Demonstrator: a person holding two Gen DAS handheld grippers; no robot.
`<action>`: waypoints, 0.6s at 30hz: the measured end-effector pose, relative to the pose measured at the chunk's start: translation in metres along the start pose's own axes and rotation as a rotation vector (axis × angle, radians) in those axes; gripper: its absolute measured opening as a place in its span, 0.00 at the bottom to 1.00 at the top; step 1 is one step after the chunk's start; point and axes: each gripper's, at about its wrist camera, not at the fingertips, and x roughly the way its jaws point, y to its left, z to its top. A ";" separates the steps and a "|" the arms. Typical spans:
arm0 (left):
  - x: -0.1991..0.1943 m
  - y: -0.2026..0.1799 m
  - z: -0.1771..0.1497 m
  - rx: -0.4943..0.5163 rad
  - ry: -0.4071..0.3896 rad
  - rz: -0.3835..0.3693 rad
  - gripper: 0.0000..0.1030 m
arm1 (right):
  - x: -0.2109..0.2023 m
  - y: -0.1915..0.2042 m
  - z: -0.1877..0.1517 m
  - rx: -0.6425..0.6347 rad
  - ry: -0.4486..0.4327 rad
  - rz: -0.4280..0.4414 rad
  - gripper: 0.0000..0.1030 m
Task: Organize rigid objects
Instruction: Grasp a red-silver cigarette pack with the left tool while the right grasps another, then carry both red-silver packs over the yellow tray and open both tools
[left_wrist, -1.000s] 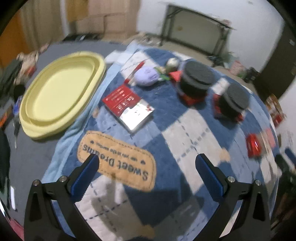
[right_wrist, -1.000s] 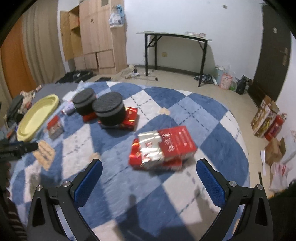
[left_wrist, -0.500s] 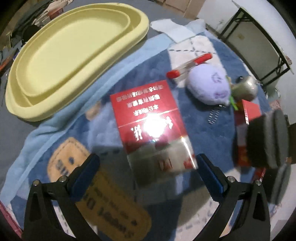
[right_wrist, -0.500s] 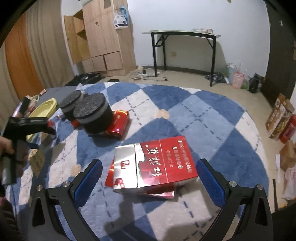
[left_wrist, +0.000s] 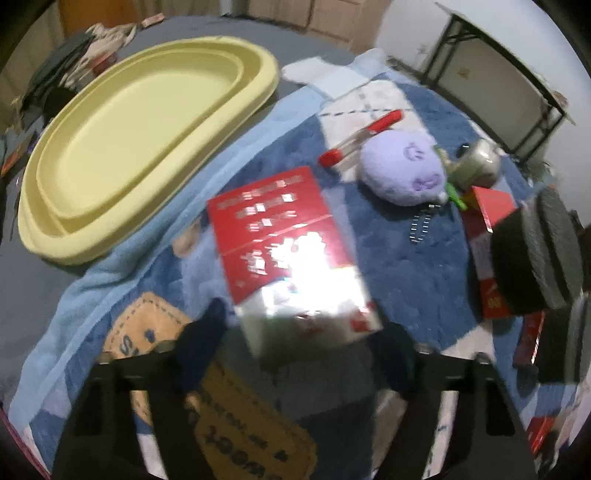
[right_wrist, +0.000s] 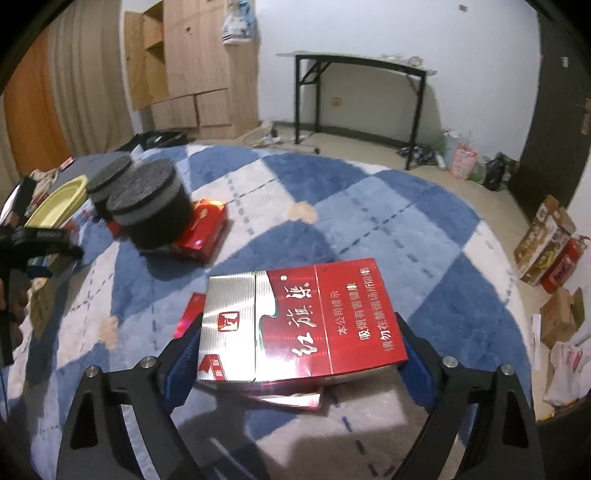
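Cigarette cartons are what both grippers are going for right now. Left hand-held gripper (left_wrist: 301, 345) has just been closing, and its blue pads are sitting on either side of the silver end of a red carton (left_wrist: 288, 254); it's too blurry to say if they're actually pressing yet. That carton is lying flat on the blue checked blanket (left_wrist: 402, 266), near the blanket's pale blue edge. Right hand-held gripper (right_wrist: 295, 350) has also just been closing, with its pads flanking a red and silver carton (right_wrist: 299, 321) that's sitting on top of another red pack (right_wrist: 291, 398); the pads are looking right up against its sides, but a firm grip is hard to call.

Moving outward in the left view: a yellow tray (left_wrist: 140, 136) is lying just past the blanket's edge, and a purple plush (left_wrist: 402, 170), a red-capped tube (left_wrist: 360, 138) and a black round container (left_wrist: 532, 254) standing on a red box are sitting further along the blanket.
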 end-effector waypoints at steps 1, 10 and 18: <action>-0.004 -0.001 -0.001 0.017 -0.008 -0.010 0.63 | -0.001 -0.002 -0.001 0.010 -0.006 -0.009 0.88; -0.039 0.031 -0.001 0.074 -0.043 -0.055 0.62 | -0.032 -0.002 -0.003 0.057 -0.081 -0.038 0.88; -0.082 0.087 0.043 0.067 -0.122 -0.187 0.61 | -0.093 0.115 0.026 -0.084 -0.250 0.135 0.88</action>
